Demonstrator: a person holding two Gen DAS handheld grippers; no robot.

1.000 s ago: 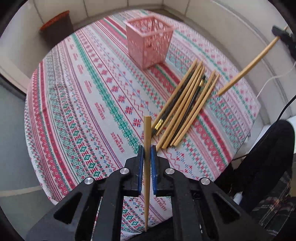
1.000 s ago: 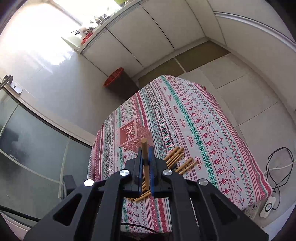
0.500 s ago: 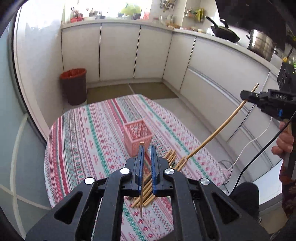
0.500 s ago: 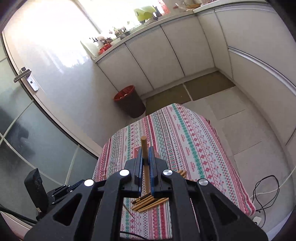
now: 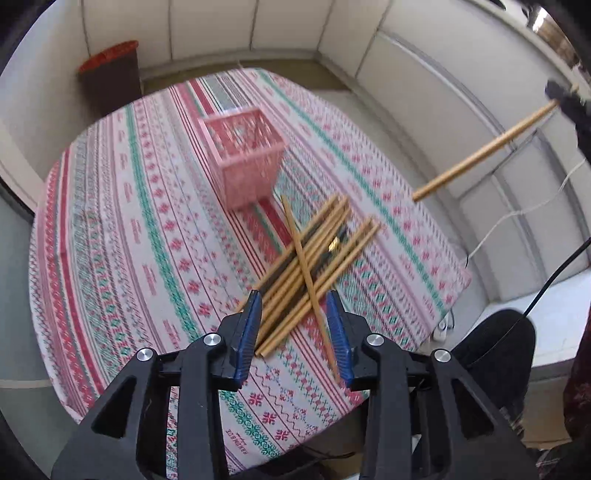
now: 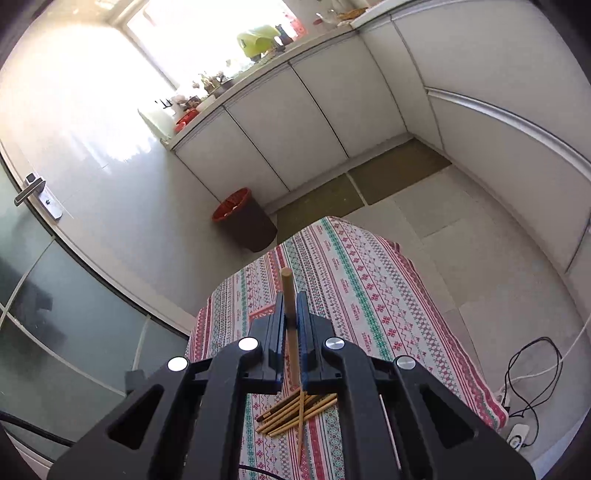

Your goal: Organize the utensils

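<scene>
Both tools hang above the worktop (image 5: 110, 229): my left tool (image 5: 293, 328) is opening, one chopstick (image 5: 306, 273) slipping free across the chopstick pile (image 5: 314, 254). My right tool (image 6: 290, 317) grips another chopstick (image 6: 288, 295). Next I think it must go upright into the pink basket (image 5: 243, 162).

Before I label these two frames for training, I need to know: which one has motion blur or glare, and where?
Left wrist view: motion blur smears the pink basket, tablecloth and chopstick pile; only the left gripper is sharp. Right wrist view: sharp overall, but the window is blown out, with glare washing the wall beside it; fisheye bends the cabinets in both views.
</scene>
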